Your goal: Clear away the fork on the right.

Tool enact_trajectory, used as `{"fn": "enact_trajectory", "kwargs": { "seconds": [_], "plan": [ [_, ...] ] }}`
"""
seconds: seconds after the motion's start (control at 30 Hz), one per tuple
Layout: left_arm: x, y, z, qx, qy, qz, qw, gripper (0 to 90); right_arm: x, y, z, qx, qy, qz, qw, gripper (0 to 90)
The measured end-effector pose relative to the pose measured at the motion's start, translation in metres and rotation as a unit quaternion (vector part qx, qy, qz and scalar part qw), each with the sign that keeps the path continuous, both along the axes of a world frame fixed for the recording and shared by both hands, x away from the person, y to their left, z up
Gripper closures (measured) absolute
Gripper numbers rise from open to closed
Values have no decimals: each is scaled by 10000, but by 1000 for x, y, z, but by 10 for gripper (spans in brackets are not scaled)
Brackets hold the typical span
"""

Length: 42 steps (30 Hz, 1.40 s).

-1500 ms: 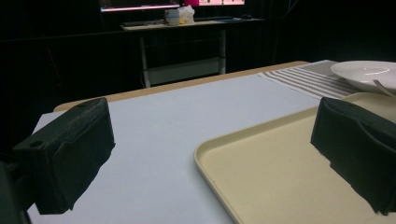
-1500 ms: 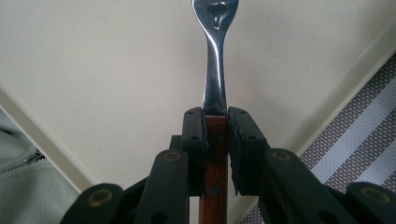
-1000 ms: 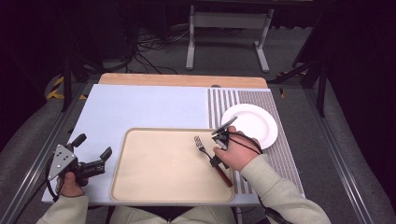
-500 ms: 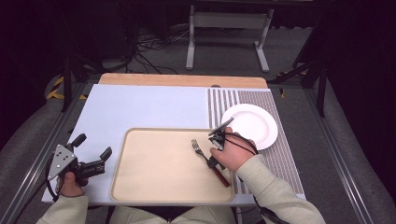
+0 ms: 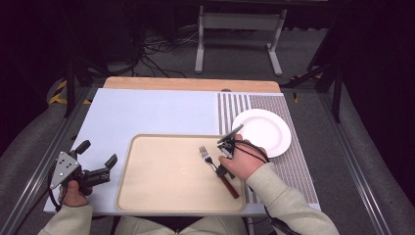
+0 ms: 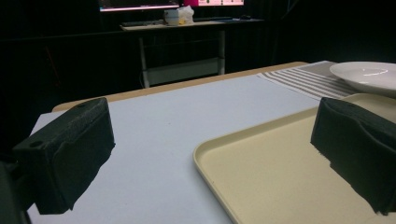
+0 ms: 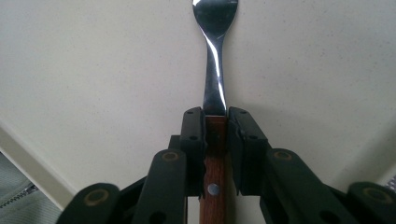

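Note:
A fork (image 5: 210,162) with a wooden handle lies on the beige tray (image 5: 161,196), tines pointing to the far left. My right gripper (image 5: 222,171) sits low over the handle. In the right gripper view the handle of the fork (image 7: 215,70) runs between the two pads of the gripper (image 7: 215,121). The jaws have just been opening, and thin dark slits show on both sides of the wood. My left gripper (image 5: 98,152) rests on the pale mat left of the tray, open and empty. In its own view the gripper (image 6: 210,154) frames the tray corner (image 6: 261,177).
A white plate (image 5: 262,131) stands on the striped mat at the right, just beyond the tray's far right corner; the plate (image 6: 364,74) is empty. A wooden strip runs along the table's far edge. A metal stand and cables lie on the floor behind.
My right gripper and the fork have shifted slightly left on the tray. The left gripper has kept still.

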<state>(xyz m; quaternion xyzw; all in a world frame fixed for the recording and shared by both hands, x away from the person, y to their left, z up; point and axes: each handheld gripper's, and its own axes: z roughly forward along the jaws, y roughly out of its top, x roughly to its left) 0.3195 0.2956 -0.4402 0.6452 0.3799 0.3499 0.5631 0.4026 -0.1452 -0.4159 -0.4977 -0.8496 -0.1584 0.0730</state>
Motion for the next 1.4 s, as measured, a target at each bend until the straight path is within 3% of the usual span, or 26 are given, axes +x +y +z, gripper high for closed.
{"fn": "enact_trajectory", "kwargs": {
  "seconds": [0.3, 0.43, 0.57, 0.63, 0.73, 0.77, 0.9, 0.97, 1.0, 1.13, 1.17, 1.23, 1.27, 1.33, 1.37, 1.4],
  "plan": [
    [0, 0, 0, 4, -1, -6, 10000, 1, 0, -1, 4, 93, -256, 93, 9996, 605],
    [0, 0, 0, 6, -1, -5, 10000, 1, 0, 1, 2, 216, -589, 152, 9979, 382],
    [0, 0, 0, -1, 4, -5, 10000, 1, -1, 4, 3, 360, -915, 353, 9945, 253],
    [0, 0, 0, 7, 3, -8, 10000, 1, -1, 5, 4, 454, -1053, 436, 9925, 231],
    [0, 0, 0, 4, -1, -5, 10000, 1, 1, 7, 7, 617, -1325, 708, 9867, 202],
    [0, 0, 0, 4, -1, -5, 10000, 1, 1, 7, 7, 617, -1325, 708, 9867, 202],
    [0, 0, 0, 6, -3, -8, 10000, 1, 5, 10, 10, 801, -1752, 1175, 9742, 230],
    [0, 0, 0, 8, -5, -7, 10000, 1, 8, 12, 12, 883, -2027, 1515, 9634, 327],
    [0, 0, 0, 8, -6, -6, 10000, 1, 9, 12, 13, 899, -2195, 1715, 9562, 355],
    [0, 0, 0, 5, -6, -4, 10000, 1, 12, 16, 18, 870, -2561, 2166, 9380, 528],
    [0, 0, 0, 5, -6, -7, 10000, 1, 13, 17, 19, 855, -2660, 2308, 9320, 572],
    [0, 0, 0, 4, -6, -9, 10000, 1, 15, 19, 20, 857, -2755, 2457, 9254, 658],
    [0, 0, 0, 6, -5, -9, 10000, 1, 16, 21, 20, 902, -2783, 2650, 9188, 708],
    [0, 0, 0, -4, -3, -7, 10000, 1, 17, 23, 19, 888, -2834, 2748, 9145, 796],
    [0, 0, 0, -2, 0, -11, 10000, 1, 18, 24, 19, 860, -2897, 2860, 9093, 825],
    [0, 0, 0, -7, -11, -4, 10000, 1, 19, 25, 18, 854, -2915, 2910, 9072, 866]
  ]
}}
